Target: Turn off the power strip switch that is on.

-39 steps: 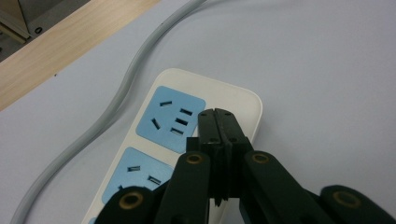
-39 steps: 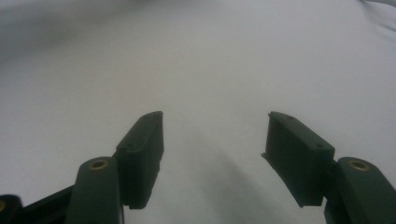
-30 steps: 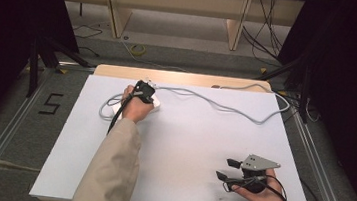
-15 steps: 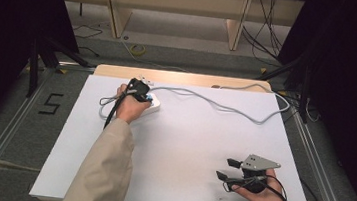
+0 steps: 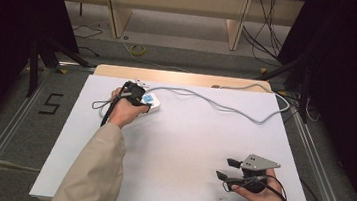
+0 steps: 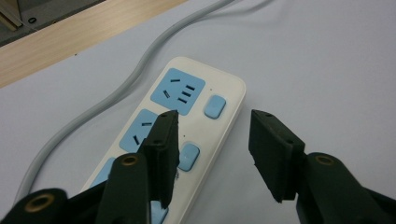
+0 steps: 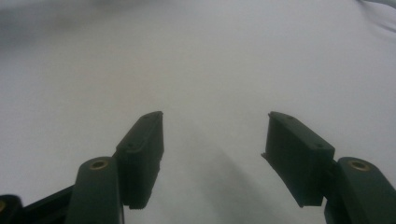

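Note:
A white power strip [image 6: 196,112] with blue sockets and blue switches lies at the back left of the white table [image 5: 186,146]. Its grey cord [image 5: 226,105] runs right across the table's back. My left gripper [image 6: 212,126] hangs open just over the strip, one jaw above a socket, the other past the strip's edge. In the high view the left gripper [image 5: 137,95] covers most of the power strip [image 5: 151,100]. My right gripper [image 5: 227,169] rests open near the front right corner, and in the right gripper view the right gripper [image 7: 215,135] holds nothing.
A wooden strip [image 5: 179,77] borders the table's back edge. Beyond it stand wooden shelf legs [image 5: 237,26] with loose cables on the floor. A "5" mark [image 5: 51,103] is on the floor at the left. Metal rails run along both sides.
My left gripper has shifted a little toward the table's back, settling over the power strip. The right gripper has stayed where it was.

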Available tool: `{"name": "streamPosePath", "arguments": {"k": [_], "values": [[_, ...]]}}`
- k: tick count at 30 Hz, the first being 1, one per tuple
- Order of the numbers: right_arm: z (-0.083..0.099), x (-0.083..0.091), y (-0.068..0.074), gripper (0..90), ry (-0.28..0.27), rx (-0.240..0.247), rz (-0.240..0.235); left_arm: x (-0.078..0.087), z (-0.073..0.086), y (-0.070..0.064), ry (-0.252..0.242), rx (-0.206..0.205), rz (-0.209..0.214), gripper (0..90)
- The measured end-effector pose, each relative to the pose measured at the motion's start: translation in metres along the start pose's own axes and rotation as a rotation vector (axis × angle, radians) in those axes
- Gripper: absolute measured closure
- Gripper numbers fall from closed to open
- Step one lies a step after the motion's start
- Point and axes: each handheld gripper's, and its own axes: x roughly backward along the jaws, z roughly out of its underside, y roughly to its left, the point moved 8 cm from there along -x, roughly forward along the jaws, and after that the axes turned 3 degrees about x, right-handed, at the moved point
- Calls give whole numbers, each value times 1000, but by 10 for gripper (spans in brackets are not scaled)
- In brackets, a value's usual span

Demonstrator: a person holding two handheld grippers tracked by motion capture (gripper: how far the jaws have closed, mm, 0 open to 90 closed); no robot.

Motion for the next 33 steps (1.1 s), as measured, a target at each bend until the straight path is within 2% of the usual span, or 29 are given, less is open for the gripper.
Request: {"name": "streamPosePath", "arguments": {"k": [4, 6, 9, 15, 19, 24, 27, 33], "values": [[0, 0, 0, 379, -2, -2, -1, 7, 5, -4, -4, 14, 21, 465], [0, 0, 0, 379, -1, -2, 0, 12, 7, -5, 7, 1, 21, 444], [0, 0, 0, 378, -2, -3, 0, 19, 8, -10, -16, 18, 41, 424], [0, 0, 0, 378, 2, -1, -1, 30, 15, -17, -26, -3, 67, 389], [0, 0, 0, 378, -2, -5, 0, 36, 22, -23, -26, -36, 79, 370], [0, 0, 0, 378, -2, -5, 1, 45, 29, -31, -36, -52, 99, 348], [0, 0, 0, 377, -2, -3, 2, 50, 33, -35, -34, -93, 102, 337], [0, 0, 0, 378, 4, -2, -1, 59, 41, -44, -51, -129, 117, 326]]}}
